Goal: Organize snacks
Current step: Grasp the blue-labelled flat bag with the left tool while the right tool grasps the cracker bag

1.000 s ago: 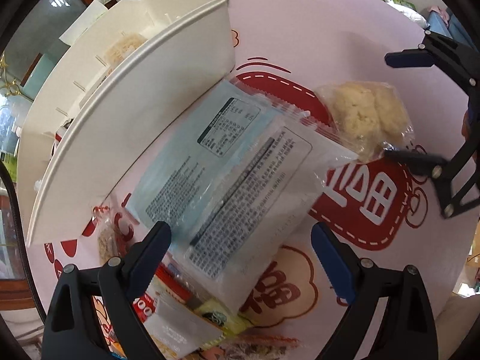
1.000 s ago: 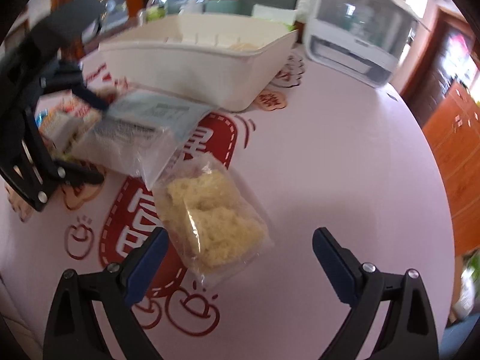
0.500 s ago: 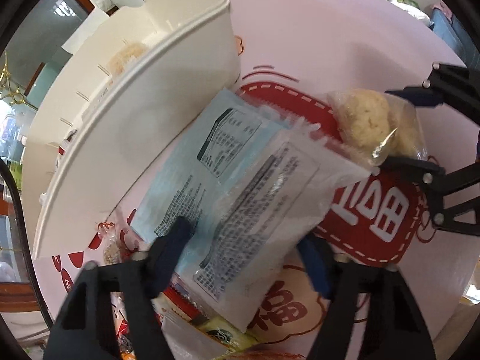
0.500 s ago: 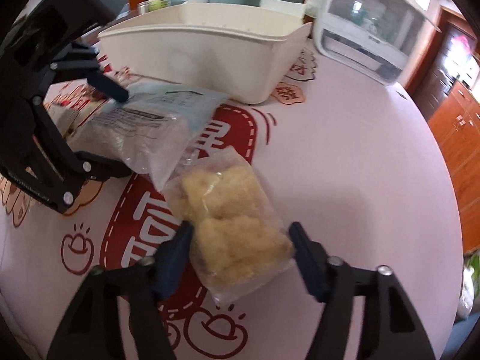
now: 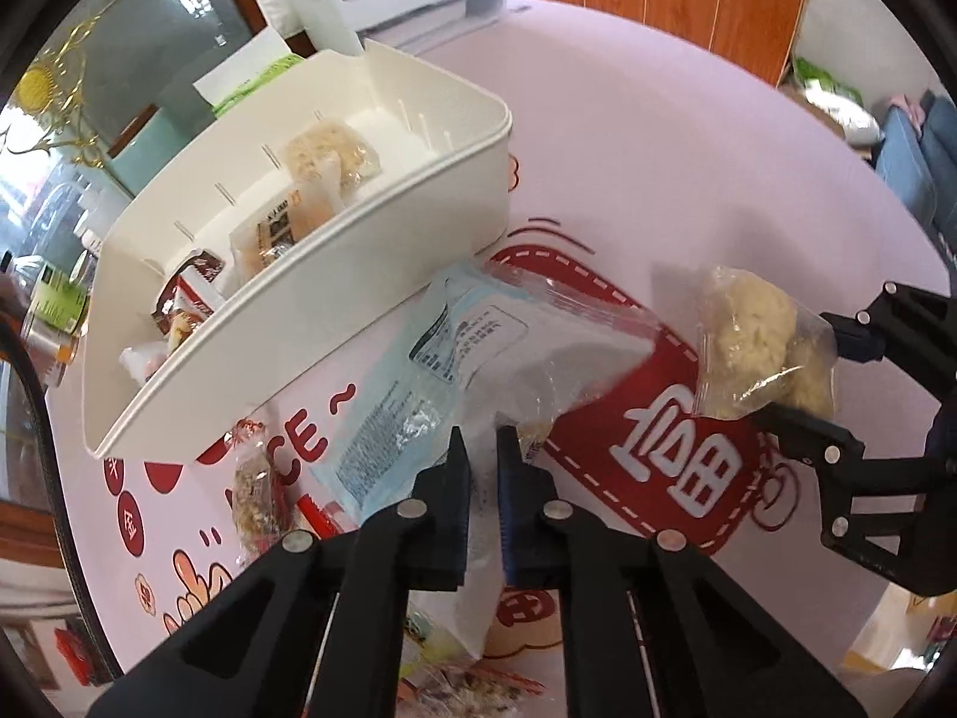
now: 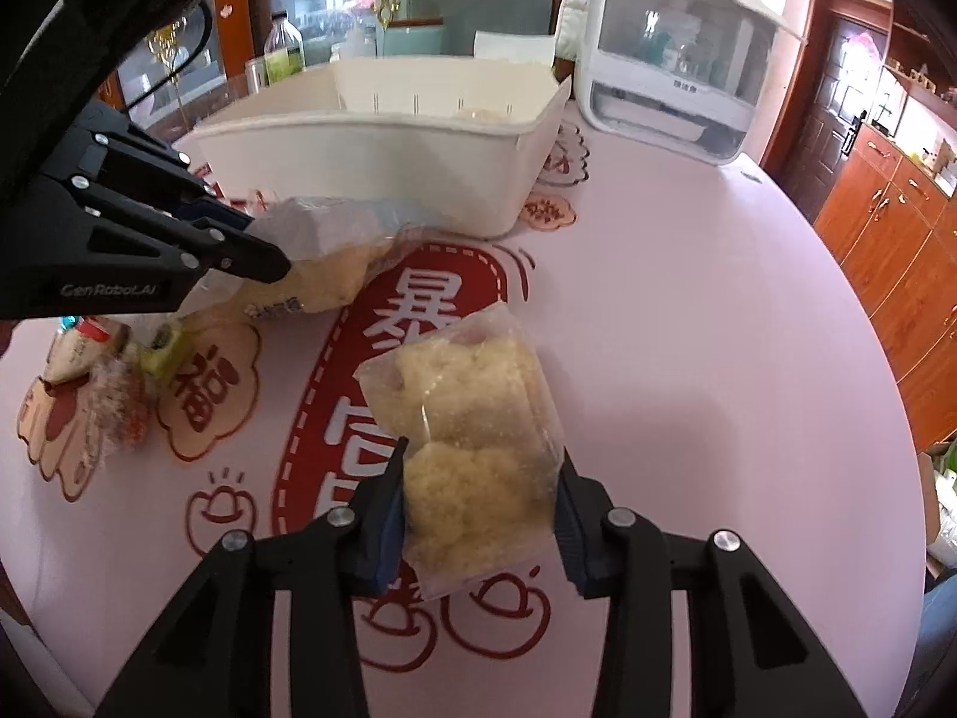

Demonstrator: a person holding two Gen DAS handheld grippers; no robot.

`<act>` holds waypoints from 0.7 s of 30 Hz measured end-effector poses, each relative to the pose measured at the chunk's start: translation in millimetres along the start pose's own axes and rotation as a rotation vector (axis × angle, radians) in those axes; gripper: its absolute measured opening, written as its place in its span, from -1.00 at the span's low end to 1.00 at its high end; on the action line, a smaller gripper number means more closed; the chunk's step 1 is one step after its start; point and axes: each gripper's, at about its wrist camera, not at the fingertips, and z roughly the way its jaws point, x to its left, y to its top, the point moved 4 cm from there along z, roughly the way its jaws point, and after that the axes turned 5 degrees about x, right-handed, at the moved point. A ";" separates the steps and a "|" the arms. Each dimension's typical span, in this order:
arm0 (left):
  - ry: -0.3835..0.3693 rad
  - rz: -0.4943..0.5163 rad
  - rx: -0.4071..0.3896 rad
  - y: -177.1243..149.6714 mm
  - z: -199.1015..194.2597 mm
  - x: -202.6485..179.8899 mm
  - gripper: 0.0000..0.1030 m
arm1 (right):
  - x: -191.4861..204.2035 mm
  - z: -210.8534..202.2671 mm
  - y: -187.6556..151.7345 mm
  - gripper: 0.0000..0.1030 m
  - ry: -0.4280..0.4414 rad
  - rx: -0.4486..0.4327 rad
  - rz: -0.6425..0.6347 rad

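Note:
My left gripper (image 5: 478, 449) is shut on the edge of a flat clear snack packet with a printed label (image 5: 478, 341), lifted off the table beside the white bin (image 5: 335, 293). It also shows in the right wrist view (image 6: 335, 239). My right gripper (image 6: 478, 478) is shut on a clear bag of pale yellow crumbly snacks (image 6: 472, 449), held above the table; the bag shows in the left wrist view (image 5: 759, 341). The bin holds several snack packs (image 5: 311, 179).
A pink round tablecloth with red prints (image 6: 658, 329) covers the table. Loose snack packets lie at its near left (image 6: 101, 395) and under my left gripper (image 5: 257, 490). A white appliance with a clear lid (image 6: 676, 48) stands behind the bin. Wooden cabinets (image 6: 897, 227) stand to the right.
Both grippers have closed from open: the left on the flat packet, the right on the crumbly snack bag. Both packets have lifted off the table.

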 end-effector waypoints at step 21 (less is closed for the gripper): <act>-0.090 -0.065 -0.196 -17.8 -112.2 -23.3 -0.90 | -15.6 -82.9 3.7 -0.20 0.010 -0.148 0.109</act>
